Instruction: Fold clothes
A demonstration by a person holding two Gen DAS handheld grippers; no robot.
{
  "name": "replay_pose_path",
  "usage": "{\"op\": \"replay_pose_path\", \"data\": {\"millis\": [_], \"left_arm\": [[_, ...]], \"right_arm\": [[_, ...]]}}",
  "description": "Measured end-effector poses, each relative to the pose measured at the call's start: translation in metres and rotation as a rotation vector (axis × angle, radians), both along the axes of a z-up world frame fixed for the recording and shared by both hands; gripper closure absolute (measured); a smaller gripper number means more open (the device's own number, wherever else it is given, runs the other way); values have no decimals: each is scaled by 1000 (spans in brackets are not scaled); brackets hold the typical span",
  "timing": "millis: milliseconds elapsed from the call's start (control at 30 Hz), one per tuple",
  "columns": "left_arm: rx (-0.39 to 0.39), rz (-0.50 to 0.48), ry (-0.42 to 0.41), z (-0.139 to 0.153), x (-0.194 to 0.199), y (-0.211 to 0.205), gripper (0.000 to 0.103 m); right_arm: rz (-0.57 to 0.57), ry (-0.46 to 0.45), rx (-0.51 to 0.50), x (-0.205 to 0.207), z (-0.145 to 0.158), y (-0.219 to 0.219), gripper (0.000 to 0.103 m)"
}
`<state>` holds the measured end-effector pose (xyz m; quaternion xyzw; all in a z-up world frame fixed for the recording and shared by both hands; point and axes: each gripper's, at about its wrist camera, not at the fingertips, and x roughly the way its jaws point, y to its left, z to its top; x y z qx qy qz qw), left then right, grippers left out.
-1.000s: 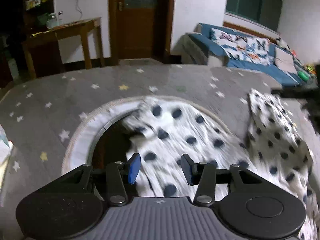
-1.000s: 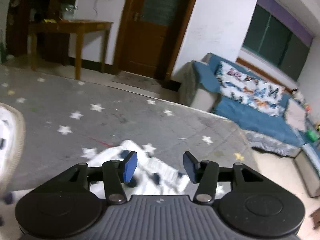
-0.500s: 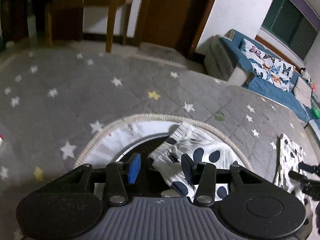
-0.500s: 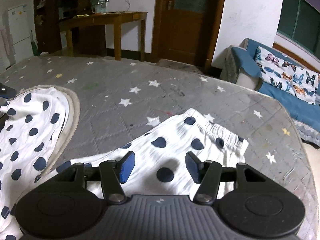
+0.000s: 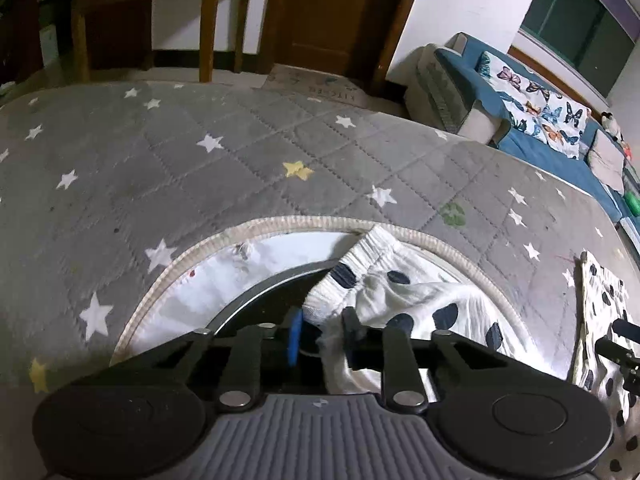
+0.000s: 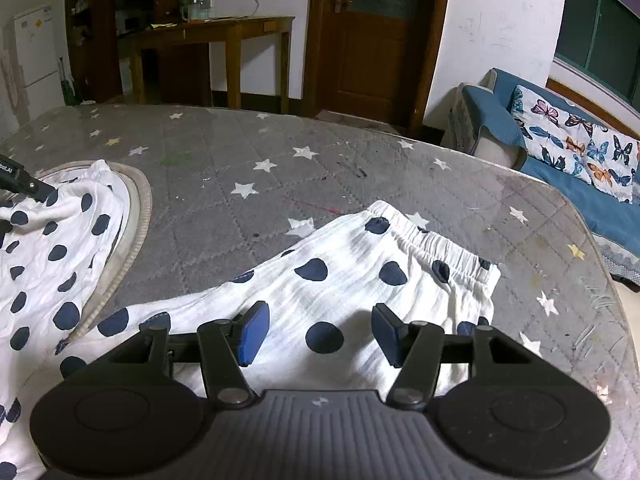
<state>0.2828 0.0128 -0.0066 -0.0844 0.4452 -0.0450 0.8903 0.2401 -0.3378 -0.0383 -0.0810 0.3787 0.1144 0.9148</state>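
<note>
left jaws close on the waistband

since half a second ago the left gripper (image 5: 320, 338) has narrowed its jaws from spread to pinching the elastic waistband corner of the polka-dot pants (image 6: 360, 280), and the right gripper (image 6: 318, 334) has eased closer over the other waistband end

the pants, white with dark blue dots, lie spread across the grey star-print mat (image 6: 248, 152). one waistband end rests flat on the mat in the right wrist view, directly in front of the right gripper, whose jaws are spread wide just above the cloth, holding nothing. the other end drapes over a round basket (image 5: 280, 226) with a beige woven rim and white lining, and the cloth bunches up between the left gripper's blue pads (image 5: 295, 336)

in the right wrist view the left gripper's tip shows at the far left edge, at the cloth over the basket. behind the mat stand a wooden side table (image 6: 224, 28), a brown door (image 6: 372, 32) and a blue sofa (image 6: 560, 160) with butterfly cushions
</note>
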Motion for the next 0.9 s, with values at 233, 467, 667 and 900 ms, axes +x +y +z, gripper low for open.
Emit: {"op": "replay_pose_path", "data": {"millis": [233, 467, 667, 900], "left_arm": [[139, -71, -167, 24, 4, -18, 87], [251, -107, -261, 23, 33, -24, 86], [374, -109, -200, -5, 39, -22, 77], [358, -84, -284, 23, 27, -26, 64]], "right_arm": [[-1, -1, 20, 0, 0, -6, 43], [-3, -9, 27, 0, -1, -11, 42], [-21, -9, 42, 5, -1, -20, 39], [-47, -16, 48, 12, 1, -28, 39]]}}
